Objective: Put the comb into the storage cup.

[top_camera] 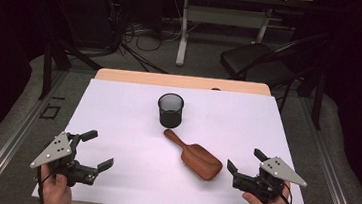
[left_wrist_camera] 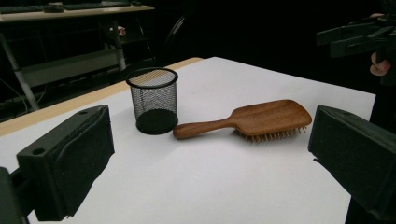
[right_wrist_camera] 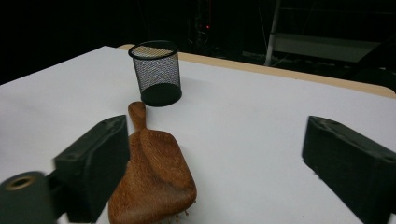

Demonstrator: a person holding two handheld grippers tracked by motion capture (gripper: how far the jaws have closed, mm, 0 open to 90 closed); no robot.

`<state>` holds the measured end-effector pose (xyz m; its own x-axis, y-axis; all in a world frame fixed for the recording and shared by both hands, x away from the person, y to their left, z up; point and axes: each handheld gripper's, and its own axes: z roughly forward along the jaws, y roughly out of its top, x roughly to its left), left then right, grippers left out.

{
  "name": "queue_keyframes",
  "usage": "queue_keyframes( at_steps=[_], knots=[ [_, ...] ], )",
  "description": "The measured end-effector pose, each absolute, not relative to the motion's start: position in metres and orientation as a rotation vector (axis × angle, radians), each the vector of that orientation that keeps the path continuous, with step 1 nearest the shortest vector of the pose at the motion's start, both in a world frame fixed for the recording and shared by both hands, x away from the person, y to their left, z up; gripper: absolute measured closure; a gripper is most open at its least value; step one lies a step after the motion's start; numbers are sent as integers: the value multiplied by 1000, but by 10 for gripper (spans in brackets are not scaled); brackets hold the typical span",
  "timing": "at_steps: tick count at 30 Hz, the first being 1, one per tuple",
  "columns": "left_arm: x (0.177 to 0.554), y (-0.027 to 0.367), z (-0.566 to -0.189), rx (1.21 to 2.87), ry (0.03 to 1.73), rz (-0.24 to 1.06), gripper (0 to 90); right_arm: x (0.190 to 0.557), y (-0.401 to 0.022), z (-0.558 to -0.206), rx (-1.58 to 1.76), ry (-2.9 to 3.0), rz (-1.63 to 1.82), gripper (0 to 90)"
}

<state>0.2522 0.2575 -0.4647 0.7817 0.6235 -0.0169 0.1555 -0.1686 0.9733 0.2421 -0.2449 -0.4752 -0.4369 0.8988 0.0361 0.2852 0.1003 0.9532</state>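
A brown wooden hairbrush (top_camera: 195, 156) lies bristles down on the white table (top_camera: 117, 121), handle toward a black mesh cup (top_camera: 170, 109) standing upright just behind it. My left gripper (top_camera: 100, 150) is open near the front left corner, nothing between its jaws. At the front right my right gripper (top_camera: 245, 161) is open too, just right of the brush head. The left gripper view has the cup (left_wrist_camera: 153, 99) and brush (left_wrist_camera: 252, 118) ahead, well beyond the jaws. In the right gripper view the brush (right_wrist_camera: 152, 172) lies beside the left jaw, the cup (right_wrist_camera: 155, 72) farther off.
A wooden table edge (top_camera: 181, 81) runs behind the white sheet. Beyond it are a black chair (top_camera: 258, 61), a desk's legs (top_camera: 183, 32) and cables on the floor. The person's hands (top_camera: 54, 193) hold the grippers at the front edge.
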Motion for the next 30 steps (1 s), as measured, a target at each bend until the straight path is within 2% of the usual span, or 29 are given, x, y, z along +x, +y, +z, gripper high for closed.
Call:
queue_keyframes(
  at_steps=[1,7,30],
  knots=[
    [252,259,-463,1721,615,464,4,244,-244,-475,1171,1796,1348,144],
    [253,261,-464,1712,621,459,4,253,-237,-471,1188,1821,1320,238],
    [255,260,-465,1716,626,449,4,304,-201,-446,1168,2033,1186,396]
  ],
)
